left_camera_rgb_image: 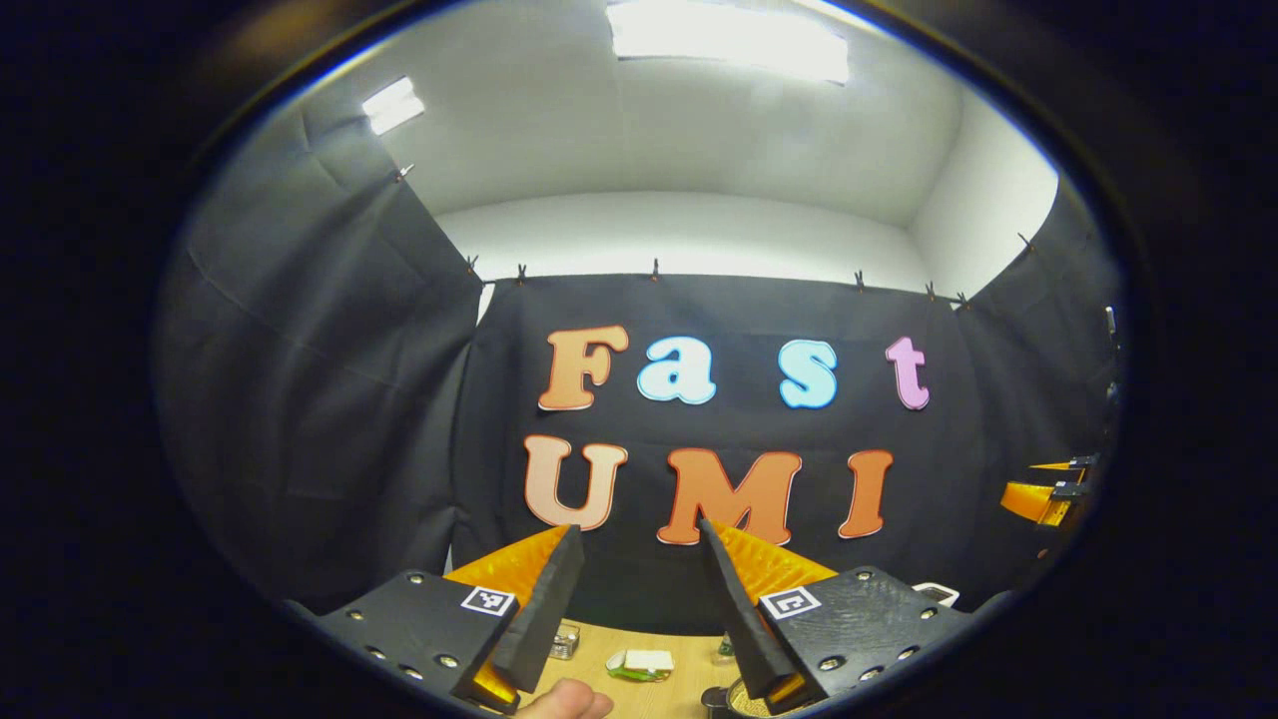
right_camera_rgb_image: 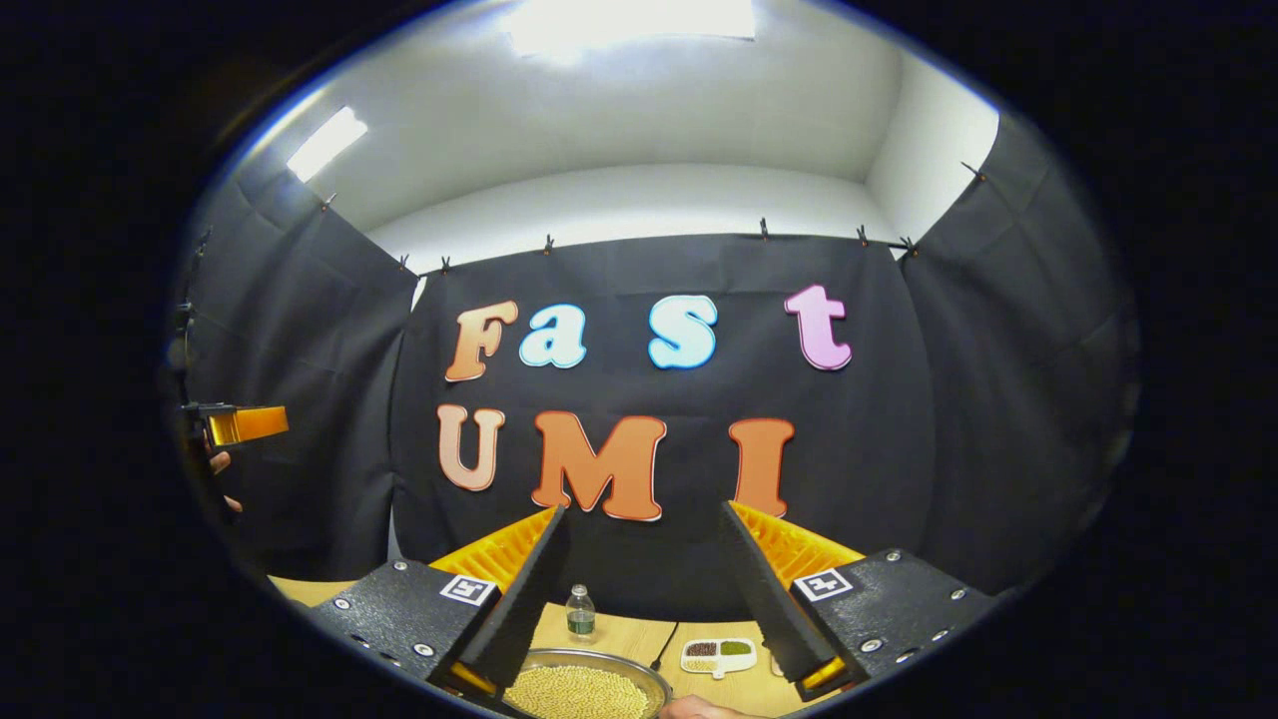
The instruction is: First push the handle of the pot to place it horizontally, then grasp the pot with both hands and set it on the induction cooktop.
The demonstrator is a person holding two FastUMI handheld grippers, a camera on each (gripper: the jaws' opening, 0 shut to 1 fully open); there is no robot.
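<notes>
Both tongs wide, empty: left tongs [left_camera_rgb_image: 639, 599], right tongs [right_camera_rgb_image: 644, 589] raised above bench [right_camera_rgb_image: 619, 634]. Lower toward pot, nudge handle sideways gently.

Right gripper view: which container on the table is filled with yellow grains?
The round metal pan at the bottom edge. The clear bottle stands upright behind it; the white divided dish to its right holds small separate portions.

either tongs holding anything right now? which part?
Nothing held. Left tongs and right tongs both stand open, raised above the table, fingers empty.
</notes>
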